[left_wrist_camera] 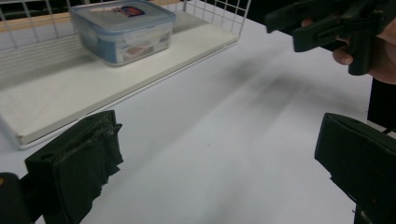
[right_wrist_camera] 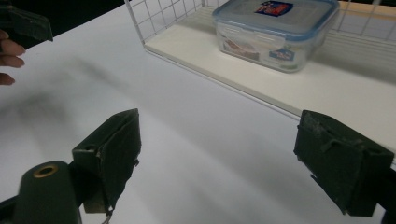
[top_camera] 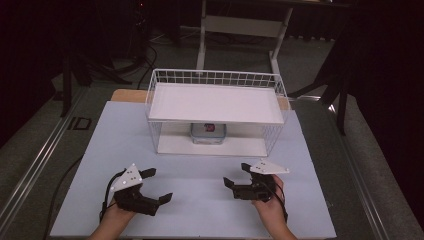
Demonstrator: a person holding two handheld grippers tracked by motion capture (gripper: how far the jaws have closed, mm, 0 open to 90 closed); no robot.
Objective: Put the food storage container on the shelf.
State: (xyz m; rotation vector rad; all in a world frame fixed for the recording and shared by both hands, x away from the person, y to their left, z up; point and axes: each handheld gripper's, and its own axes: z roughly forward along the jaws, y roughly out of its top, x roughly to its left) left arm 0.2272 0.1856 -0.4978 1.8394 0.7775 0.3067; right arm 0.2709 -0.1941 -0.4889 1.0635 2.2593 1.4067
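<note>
A white table (top_camera: 200, 175) carries a wire shelf rack (top_camera: 215, 80) holding a lidded container (top_camera: 208, 133).

Clear blue-rimmed box (top_camera: 208, 133), white wire rack (top_camera: 215, 79)

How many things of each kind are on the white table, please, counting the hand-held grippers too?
Hand-held gripper: 2, left and right
Wire rack: 1
Clear lidded container: 1
Total: 4

Bare surface (top_camera: 200, 175) lies open up to the wire rack (top_camera: 216, 112); its front is open, its upper shelf (top_camera: 212, 102) roofs the container (top_camera: 208, 133).
</note>
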